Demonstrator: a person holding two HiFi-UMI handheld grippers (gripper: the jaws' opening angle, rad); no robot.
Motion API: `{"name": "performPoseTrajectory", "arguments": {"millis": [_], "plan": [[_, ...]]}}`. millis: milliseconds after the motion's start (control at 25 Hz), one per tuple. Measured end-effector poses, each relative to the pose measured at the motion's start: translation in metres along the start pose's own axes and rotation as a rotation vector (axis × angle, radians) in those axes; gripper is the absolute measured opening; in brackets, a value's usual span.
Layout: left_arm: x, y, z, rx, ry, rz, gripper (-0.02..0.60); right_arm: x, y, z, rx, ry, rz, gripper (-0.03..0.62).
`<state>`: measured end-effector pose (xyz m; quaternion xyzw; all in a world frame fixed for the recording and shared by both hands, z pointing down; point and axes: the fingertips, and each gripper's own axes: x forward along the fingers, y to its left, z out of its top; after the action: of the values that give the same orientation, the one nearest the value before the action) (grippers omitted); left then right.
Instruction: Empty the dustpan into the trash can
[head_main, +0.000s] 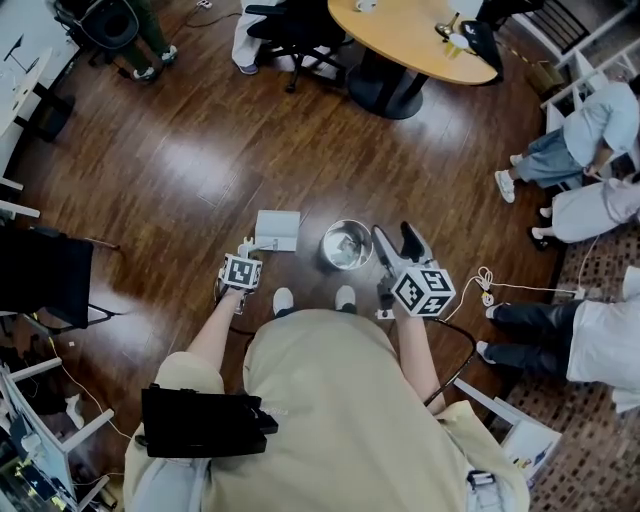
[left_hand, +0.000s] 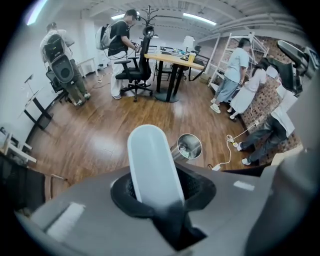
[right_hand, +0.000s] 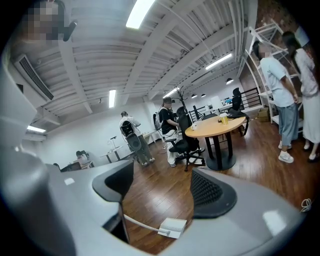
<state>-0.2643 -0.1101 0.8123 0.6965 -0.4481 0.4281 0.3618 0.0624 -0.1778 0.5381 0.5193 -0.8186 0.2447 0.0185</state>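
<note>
Dark wood flooring (head_main: 180, 170) runs through an open office, with a round table (head_main: 410, 35) at the top of the head view and people at its right edge. Just below the frame's centre the dustpan (head_main: 277, 230) appears to lie flat on the floor, just left of the round metal trash can (head_main: 347, 244).

The left gripper (head_main: 246, 252) points steeply down over the pan's white handle (left_hand: 152, 165). Its jaws stand a little apart with the handle between them, and the pads do not look to be pressing. The right gripper (head_main: 398, 245) hovers right of the can, jaws wide apart and empty.

As I read it, the tipping is done and the pan is being put down. What remains is to let go and lift clear without knocking it.

Only the left gripper view looks into the can, where scraps (left_hand: 186, 148) lie. Only the right gripper view, in its lower middle, shows the pan from low down against the boards.
</note>
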Motion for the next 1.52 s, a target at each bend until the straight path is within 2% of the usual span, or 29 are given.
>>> {"name": "performPoseTrajectory", "arguments": {"millis": [80, 240, 360, 520, 760, 920, 1080, 1280, 1520], "plan": [[-0.003, -0.005, -0.005, 0.031, 0.007, -0.013, 0.160, 0.002, 0.003, -0.001, -0.001, 0.004, 0.008, 0.346], [-0.021, 0.002, 0.000, 0.085, -0.041, 0.043, 0.350, 0.005, 0.008, -0.005, -0.005, 0.012, 0.023, 0.347], [-0.048, 0.004, 0.014, 0.076, -0.109, 0.052, 0.374, 0.007, 0.010, -0.006, -0.007, 0.014, 0.031, 0.346], [-0.096, 0.009, 0.042, 0.038, -0.241, 0.056, 0.390, 0.009, 0.015, -0.005, -0.012, 0.005, 0.042, 0.346], [-0.181, 0.005, 0.125, 0.001, -0.548, 0.070, 0.390, 0.011, 0.021, 0.011, -0.043, -0.035, 0.052, 0.345], [-0.243, -0.018, 0.186, 0.031, -0.768, 0.071, 0.390, 0.007, 0.027, 0.037, -0.091, -0.091, 0.055, 0.346], [-0.296, -0.050, 0.237, 0.094, -0.956, 0.057, 0.388, 0.004, 0.039, 0.079, -0.109, -0.219, 0.068, 0.346], [-0.329, -0.088, 0.268, 0.147, -1.075, 0.047, 0.387, -0.008, 0.061, 0.123, -0.183, -0.336, 0.068, 0.345], [-0.346, -0.103, 0.277, 0.188, -1.127, 0.011, 0.367, -0.015, 0.084, 0.142, -0.224, -0.392, 0.044, 0.351]]}}
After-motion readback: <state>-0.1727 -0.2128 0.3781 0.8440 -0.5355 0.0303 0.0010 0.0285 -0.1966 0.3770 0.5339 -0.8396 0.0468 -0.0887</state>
